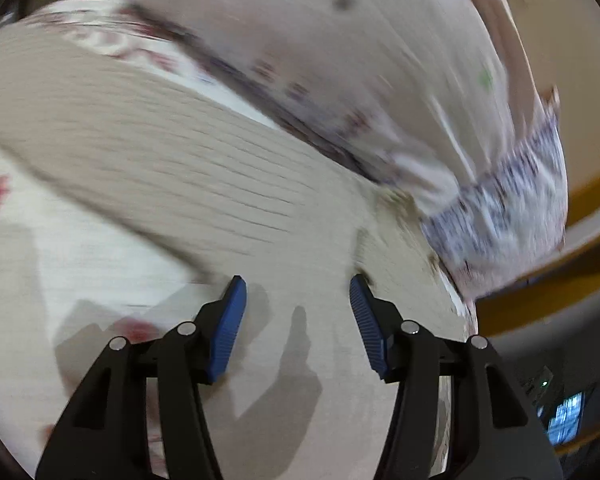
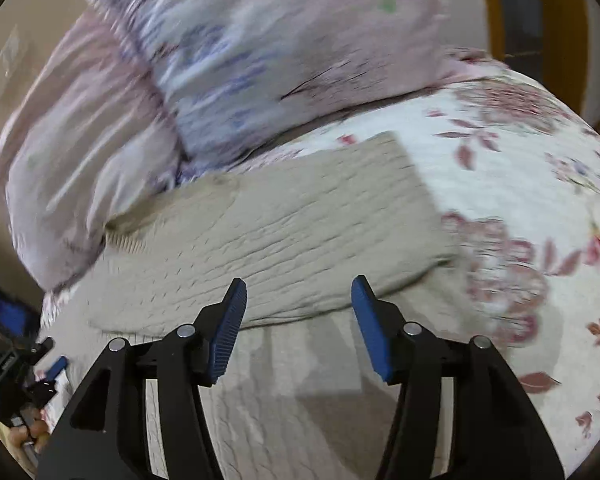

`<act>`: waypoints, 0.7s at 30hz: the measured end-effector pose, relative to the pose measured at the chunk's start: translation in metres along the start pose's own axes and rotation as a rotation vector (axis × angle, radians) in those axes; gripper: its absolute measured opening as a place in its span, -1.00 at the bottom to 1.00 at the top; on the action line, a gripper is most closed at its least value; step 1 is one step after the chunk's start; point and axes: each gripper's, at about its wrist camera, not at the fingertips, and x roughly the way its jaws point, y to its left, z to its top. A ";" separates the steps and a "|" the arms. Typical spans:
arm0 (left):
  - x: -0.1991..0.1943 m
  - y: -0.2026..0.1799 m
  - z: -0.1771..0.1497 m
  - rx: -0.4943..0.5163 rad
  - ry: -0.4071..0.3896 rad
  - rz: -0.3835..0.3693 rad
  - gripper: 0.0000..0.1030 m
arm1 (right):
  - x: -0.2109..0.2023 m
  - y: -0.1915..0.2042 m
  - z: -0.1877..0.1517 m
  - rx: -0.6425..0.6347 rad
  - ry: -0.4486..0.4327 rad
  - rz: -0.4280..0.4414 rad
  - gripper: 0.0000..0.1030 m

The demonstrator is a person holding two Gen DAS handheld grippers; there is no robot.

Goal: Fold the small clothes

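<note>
Both grippers empty: left gripper (image 1: 298, 296) and right gripper (image 2: 299, 296) fingers spread apart. Beige ribbed garment (image 2: 284, 232) lies folded flat on floral bedspread (image 2: 520, 184), just below 2 pillows (image 2: 260, 60).

You worked over a bed under a white floral quilt (image 2: 512, 184), two pink patterned pillows (image 2: 260, 60) at its head, against a beige wall (image 2: 28, 8) and a wooden frame (image 2: 580, 32)

One beige ribbed knit garment (image 2: 276, 236) lies on one floral bedspread (image 2: 512, 184). Two pillows (image 2: 260, 60) in pale floral cases rest behind it. Two grippers show, the right gripper (image 2: 298, 328) and the left gripper (image 1: 298, 328), each with two blue-padded fingers.
</note>
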 end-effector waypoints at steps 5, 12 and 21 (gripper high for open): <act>-0.038 0.057 0.015 -0.139 -0.086 0.056 0.05 | 0.032 0.024 -0.007 -0.116 0.090 -0.062 0.43; -0.055 0.106 0.037 -0.299 -0.158 0.056 0.01 | 0.026 0.015 -0.014 -0.053 0.127 0.024 0.51; -0.055 0.134 0.061 -0.437 -0.217 0.037 -0.20 | 0.022 0.012 -0.014 -0.039 0.138 0.050 0.51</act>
